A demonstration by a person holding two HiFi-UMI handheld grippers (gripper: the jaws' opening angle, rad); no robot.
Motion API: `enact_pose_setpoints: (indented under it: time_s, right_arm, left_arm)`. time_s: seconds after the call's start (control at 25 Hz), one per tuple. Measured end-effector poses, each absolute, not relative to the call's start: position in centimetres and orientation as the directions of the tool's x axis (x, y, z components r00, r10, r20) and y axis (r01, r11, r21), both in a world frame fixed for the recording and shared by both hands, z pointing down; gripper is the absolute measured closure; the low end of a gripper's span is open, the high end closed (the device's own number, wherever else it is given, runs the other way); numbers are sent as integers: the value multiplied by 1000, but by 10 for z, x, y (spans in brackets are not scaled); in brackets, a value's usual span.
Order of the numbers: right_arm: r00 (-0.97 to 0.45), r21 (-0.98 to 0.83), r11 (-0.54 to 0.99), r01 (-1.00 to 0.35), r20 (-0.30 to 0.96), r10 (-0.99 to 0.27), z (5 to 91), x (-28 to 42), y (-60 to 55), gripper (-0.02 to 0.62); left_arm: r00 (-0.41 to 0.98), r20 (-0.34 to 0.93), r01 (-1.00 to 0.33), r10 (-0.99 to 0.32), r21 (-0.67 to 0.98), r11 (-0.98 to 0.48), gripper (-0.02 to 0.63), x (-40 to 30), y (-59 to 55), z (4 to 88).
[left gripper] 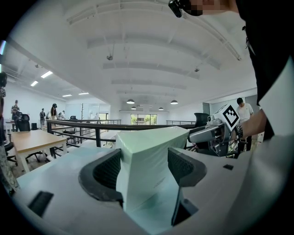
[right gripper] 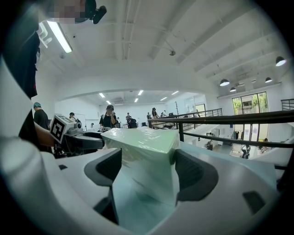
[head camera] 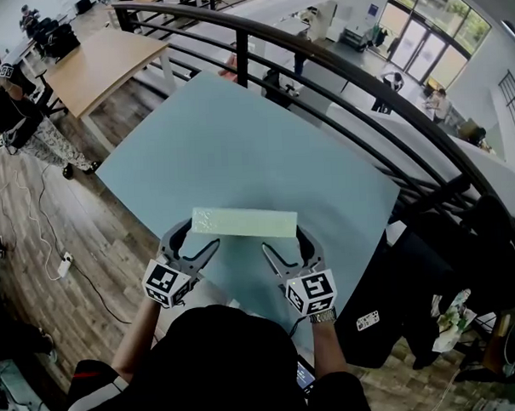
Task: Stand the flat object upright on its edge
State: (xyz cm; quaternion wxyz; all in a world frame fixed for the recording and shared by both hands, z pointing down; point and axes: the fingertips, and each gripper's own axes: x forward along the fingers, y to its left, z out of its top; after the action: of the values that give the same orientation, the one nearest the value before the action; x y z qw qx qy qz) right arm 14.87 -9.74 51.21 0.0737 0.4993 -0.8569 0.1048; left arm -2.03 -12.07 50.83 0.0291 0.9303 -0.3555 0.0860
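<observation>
I have a pale green flat box point(head camera: 245, 222), wrapped in glossy film, caught at both ends. My left hand-held gripper point(head camera: 199, 238) pinches the left end and my right hand-held gripper point(head camera: 286, 240) pinches the right end, over the near part of the light blue-grey tabletop point(head camera: 237, 133).

In the left gripper view, the two dark ribbed pads point(left gripper: 108, 170) of the left hand-held gripper point(left gripper: 144, 167) press on the broad faces of the box point(left gripper: 147, 142). The end face between them is taller than it is wide. The narrow long face is turned up and runs away to the right hand-held gripper point(left gripper: 198, 135) at the far end. The right gripper view shows the same from the other side: the right hand-held gripper point(right gripper: 147, 172) is clamped on the box point(right gripper: 142, 140), with the left hand-held gripper point(right gripper: 87, 140) holding the far end.

So the box is up on its long edge, lying crosswise in front of me and roughly level. I cannot tell whether its lower edge touches the tabletop or hangs just above it.

The marker cubes point(head camera: 165, 283) sit close to my wrists. Beyond the tabletop runs a black railing point(head camera: 320, 70), and a wooden table point(head camera: 106, 62) stands at the upper left on a plank floor point(head camera: 36, 218).
</observation>
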Motion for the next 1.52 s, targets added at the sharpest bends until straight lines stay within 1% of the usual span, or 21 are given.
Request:
enact_pose_setpoints:
  time_s: [0.76, 1.0, 1.52]
  right_arm:
    - [-471, -103, 460, -882, 221, -854, 510, 150, -108, 255]
    - [-442, -103, 430, -897, 225, -868, 510, 159, -115, 255]
    - [-427, -103, 415, -904, 241, -871, 510, 160, -129, 255]
  left_arm:
    - [717, 179, -683, -674, -14, -730, 302, -20, -128, 507]
    - [705, 181, -693, -685, -25, -720, 304, -15, -132, 507]
    - [693, 182, -706, -697, -22, -708, 304, -16, -145, 507]
